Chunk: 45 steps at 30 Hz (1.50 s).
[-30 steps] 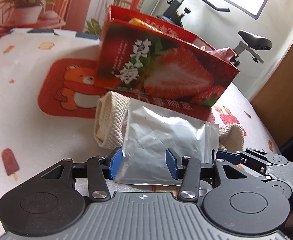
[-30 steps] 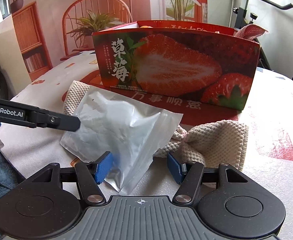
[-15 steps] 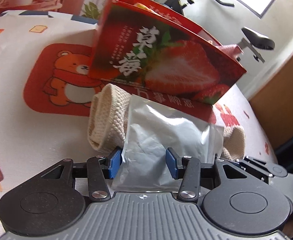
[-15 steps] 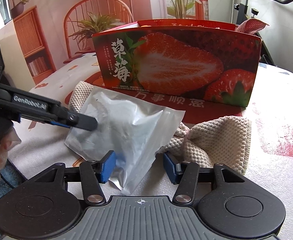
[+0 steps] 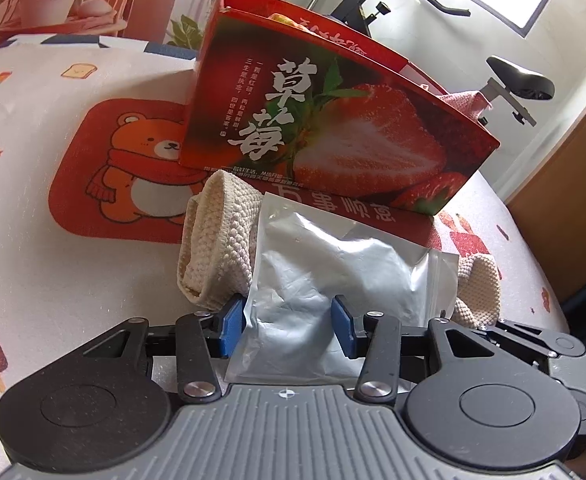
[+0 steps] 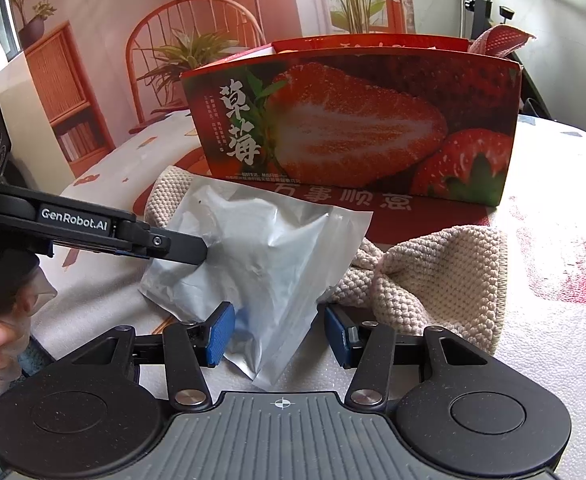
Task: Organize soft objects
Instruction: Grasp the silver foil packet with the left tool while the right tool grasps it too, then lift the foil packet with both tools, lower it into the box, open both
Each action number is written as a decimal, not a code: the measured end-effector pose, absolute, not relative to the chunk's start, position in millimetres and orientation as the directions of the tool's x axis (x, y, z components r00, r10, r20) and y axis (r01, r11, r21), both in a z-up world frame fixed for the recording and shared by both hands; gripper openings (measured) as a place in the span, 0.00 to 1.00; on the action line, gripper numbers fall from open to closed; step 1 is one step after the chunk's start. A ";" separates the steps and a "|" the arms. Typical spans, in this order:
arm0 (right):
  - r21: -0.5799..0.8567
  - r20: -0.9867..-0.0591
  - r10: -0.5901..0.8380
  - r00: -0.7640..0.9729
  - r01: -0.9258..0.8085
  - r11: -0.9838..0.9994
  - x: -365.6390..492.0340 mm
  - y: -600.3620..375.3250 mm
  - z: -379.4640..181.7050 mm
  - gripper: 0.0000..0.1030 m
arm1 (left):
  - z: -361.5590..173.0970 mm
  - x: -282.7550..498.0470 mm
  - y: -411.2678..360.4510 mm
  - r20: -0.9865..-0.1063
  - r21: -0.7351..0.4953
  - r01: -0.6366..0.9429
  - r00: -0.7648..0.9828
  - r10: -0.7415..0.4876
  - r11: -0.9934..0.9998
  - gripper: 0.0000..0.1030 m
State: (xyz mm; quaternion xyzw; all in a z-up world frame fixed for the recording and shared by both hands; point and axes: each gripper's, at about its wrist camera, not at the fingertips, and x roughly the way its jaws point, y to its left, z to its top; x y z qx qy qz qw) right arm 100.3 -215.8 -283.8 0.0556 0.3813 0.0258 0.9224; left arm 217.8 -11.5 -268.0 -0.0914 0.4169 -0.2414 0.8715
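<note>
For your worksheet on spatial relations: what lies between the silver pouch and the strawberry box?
Part of the cream knitted cloth and the box's red flap, seen in the left wrist view.

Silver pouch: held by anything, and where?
The left hand-held gripper clamps the silver pouch at its near end; right hand-held gripper straddles a corner, pads not pressing.

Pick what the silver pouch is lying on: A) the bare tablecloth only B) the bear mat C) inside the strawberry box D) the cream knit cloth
D: the silver pouch lies across the cream knit cloth, which sticks out on both sides of it, in front of the strawberry box.
</note>
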 end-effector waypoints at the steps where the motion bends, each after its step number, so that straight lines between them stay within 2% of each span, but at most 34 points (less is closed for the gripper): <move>1: 0.125 -0.699 0.090 0.710 -0.003 0.992 100.1 -216.1 -283.9 0.43 | -268.5 217.8 -11.9 -0.682 -0.361 0.347 0.535 -0.499 0.866 0.48; 9: 0.138 -0.692 0.074 0.718 0.032 0.990 99.4 -221.9 -283.1 0.39 | -270.4 202.4 -15.8 -0.670 -0.408 0.380 0.493 -0.555 0.830 0.46; 15: 0.190 -0.688 0.088 0.720 0.062 0.980 96.8 -231.5 -284.1 0.39 | -274.4 201.6 -12.9 -0.677 -0.416 0.366 0.486 -0.552 0.832 0.34; 20: 0.222 -0.685 0.099 0.722 0.077 0.972 97.9 -234.3 -286.6 0.39 | -273.9 201.4 -17.3 -0.676 -0.376 0.380 0.511 -0.531 0.845 0.34; 23: 0.222 -0.682 0.097 0.725 0.079 0.972 97.3 -232.5 -286.2 0.35 | -273.2 199.2 -16.8 -0.675 -0.374 0.379 0.514 -0.529 0.846 0.34; 25: 0.198 -0.676 0.092 0.731 0.061 0.978 96.6 -227.0 -283.5 0.24 | -271.4 197.5 -17.4 -0.673 -0.370 0.389 0.514 -0.532 0.844 0.33; 33: 0.179 -0.679 0.074 0.731 0.067 0.982 99.0 -222.9 -281.2 0.24 | -271.5 198.4 -11.2 -0.667 -0.387 0.383 0.511 -0.541 0.839 0.29; 37: 0.241 -0.695 0.113 0.710 0.081 0.967 103.0 -230.8 -285.6 0.32 | -274.0 200.8 -13.4 -0.678 -0.382 0.378 0.504 -0.534 0.843 0.30; 45: 0.258 -0.698 0.123 0.705 0.088 0.962 106.2 -227.6 -281.1 0.26 | -268.4 198.7 -15.5 -0.672 -0.384 0.390 0.504 -0.543 0.837 0.29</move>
